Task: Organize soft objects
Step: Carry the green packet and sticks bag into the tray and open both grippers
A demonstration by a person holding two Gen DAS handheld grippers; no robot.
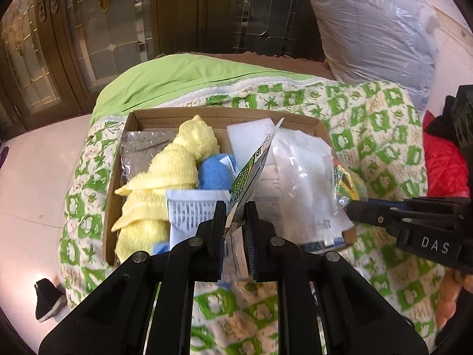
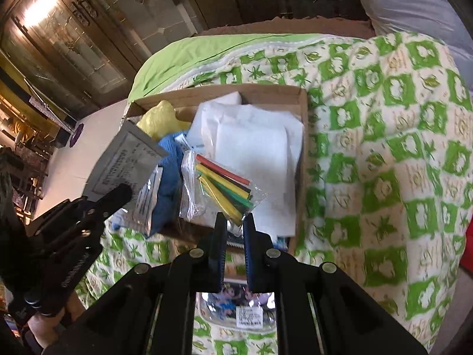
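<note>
Two wrist cameras, both angled steeply down.
Each looks closely along its jaws; both share the cardboard box (image 1: 320, 125) (image 2: 303, 94) on the bed (image 1: 369, 136) (image 2: 384, 148).

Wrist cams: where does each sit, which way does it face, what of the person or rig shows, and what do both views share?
Left wrist: on the left gripper, tilted down at the cardboard box on the quilt; its fingers pinch a flat packet; the right gripper and a hand show at right.
Right wrist: on the right gripper, tilted down at the box; its fingers pinch a clear bag of coloured tubes; the left gripper shows at left.
Shared: box, yellow towel, quilt.
</note>
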